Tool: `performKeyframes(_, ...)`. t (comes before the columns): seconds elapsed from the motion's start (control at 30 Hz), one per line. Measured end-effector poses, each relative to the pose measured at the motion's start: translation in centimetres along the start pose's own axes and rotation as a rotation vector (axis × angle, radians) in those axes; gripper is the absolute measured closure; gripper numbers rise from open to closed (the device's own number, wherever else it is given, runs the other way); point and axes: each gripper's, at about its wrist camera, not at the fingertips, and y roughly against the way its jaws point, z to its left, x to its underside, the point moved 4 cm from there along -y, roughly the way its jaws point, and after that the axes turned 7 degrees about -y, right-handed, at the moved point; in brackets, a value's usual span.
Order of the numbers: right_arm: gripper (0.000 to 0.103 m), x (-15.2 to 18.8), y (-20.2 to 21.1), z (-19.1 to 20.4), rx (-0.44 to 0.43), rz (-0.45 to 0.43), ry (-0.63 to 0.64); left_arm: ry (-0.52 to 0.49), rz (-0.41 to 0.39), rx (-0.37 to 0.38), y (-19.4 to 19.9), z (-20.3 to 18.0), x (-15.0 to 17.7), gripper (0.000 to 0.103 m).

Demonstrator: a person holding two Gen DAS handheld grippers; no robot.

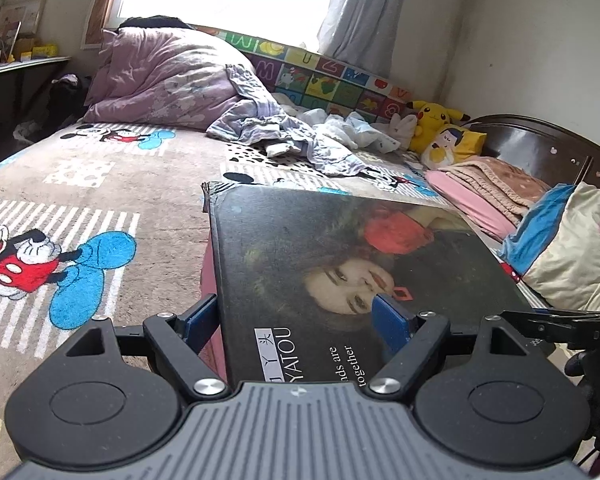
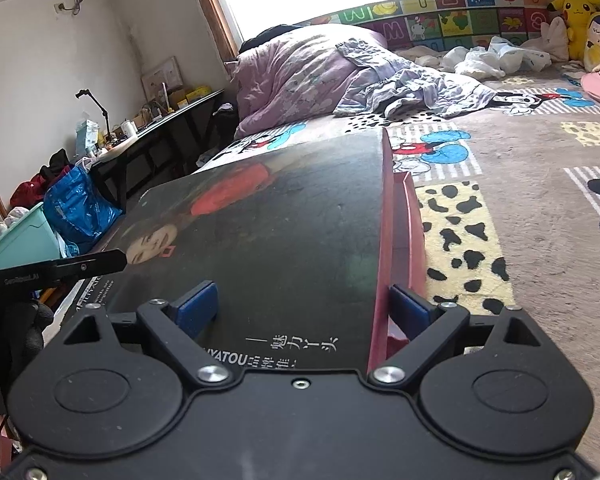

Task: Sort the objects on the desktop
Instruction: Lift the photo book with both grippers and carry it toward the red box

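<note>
Carrying comes first here, I think: the two claws share one big flat box and take it across the room to where it belongs.

The bed (image 1: 100,184) with its cartoon mouse cover fills the space ahead of and below both claws. The box (image 1: 320,248) is dark, with a painted picture on its lid and a pink part under it. It reaches from between the claws out over the bed, and I cannot tell if its far end rests there.

The left claw (image 1: 296,312) is spread wide and pinches the box near its left edge. One blue pad is beside the pink side and the other is on the lid. The right claw (image 2: 304,300) is spread wide too. It pinches the right edge the same way, with one pad outside the pink rim (image 2: 414,232).

To do this well, both hands should go at the same speed and keep the box flat. If one goes faster, the box may twist out of the pads.

Only the right claw's camera shows the cluttered table (image 2: 168,120) and the blue bag (image 2: 76,208), far off to its left. Only the left claw's camera shows the folded pink blanket (image 1: 488,188) and the dark headboard (image 1: 540,148), off to its right.
</note>
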Motion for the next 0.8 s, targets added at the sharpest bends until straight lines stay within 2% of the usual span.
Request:
performKeyframes(0.43,0.009,-0.4,-2.4,0.3,0.055,-0.018,0.038,0.041,0.029,0.003,-4.1,1.9,0.3,0.021)
performKeyframes(0.8,0.009,-1.4,-3.7,-0.3,0.068,-0.035,0.034,0.089,0.034,0.001,-5.5,2.5,0.6,0.021)
